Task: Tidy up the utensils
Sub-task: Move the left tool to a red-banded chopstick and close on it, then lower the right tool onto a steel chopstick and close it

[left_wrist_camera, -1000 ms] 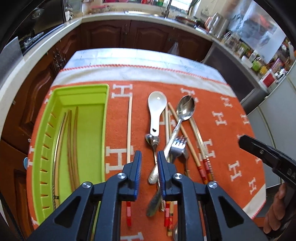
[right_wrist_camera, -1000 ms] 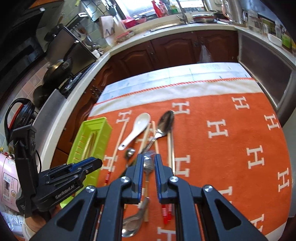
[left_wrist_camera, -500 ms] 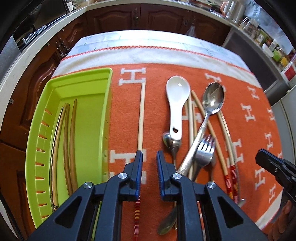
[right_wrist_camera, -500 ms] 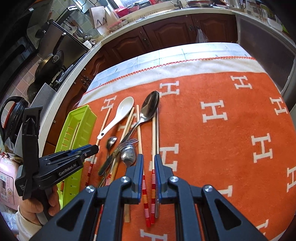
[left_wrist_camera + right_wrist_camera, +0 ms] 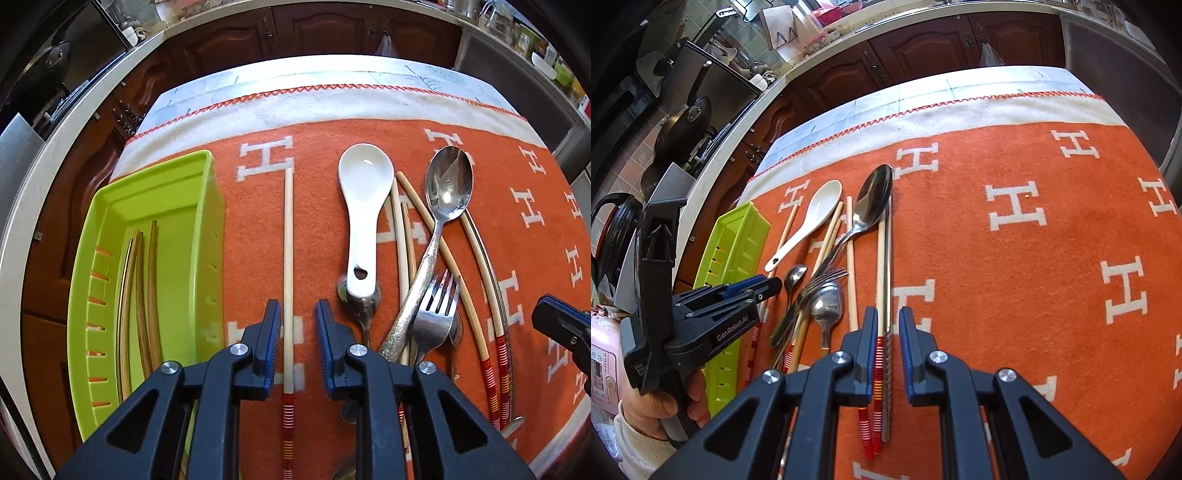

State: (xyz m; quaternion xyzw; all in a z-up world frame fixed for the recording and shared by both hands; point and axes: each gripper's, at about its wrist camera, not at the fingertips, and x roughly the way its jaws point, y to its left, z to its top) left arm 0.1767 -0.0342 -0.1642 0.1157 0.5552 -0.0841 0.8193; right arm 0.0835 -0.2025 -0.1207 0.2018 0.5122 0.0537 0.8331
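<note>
A lime-green tray [image 5: 110, 236] on the left holds three wooden chopsticks [image 5: 142, 295]. My left gripper [image 5: 297, 332] is open, its jaws either side of a lone bamboo chopstick [image 5: 288, 258] with a red-striped end. To the right lie a white ceramic spoon [image 5: 364, 206], a large metal spoon [image 5: 445, 195], a fork [image 5: 434, 314] and more chopsticks. My right gripper [image 5: 888, 339] is open over a red-striped chopstick [image 5: 880, 295] and a metal chopstick [image 5: 887, 295]. The tray also shows in the right wrist view [image 5: 738, 240].
An orange cloth with white H marks [image 5: 1034, 258] covers the table. Kitchen counters and dark wood cabinets [image 5: 923, 48] ring the table. Pans [image 5: 683, 125] sit on the stove at left. A pink appliance [image 5: 602, 354] stands at the far left.
Both grippers have moved down and forward toward the cloth. The left now straddles the lone chopstick; the right straddles the rightmost chopsticks. Nothing has been picked up.
</note>
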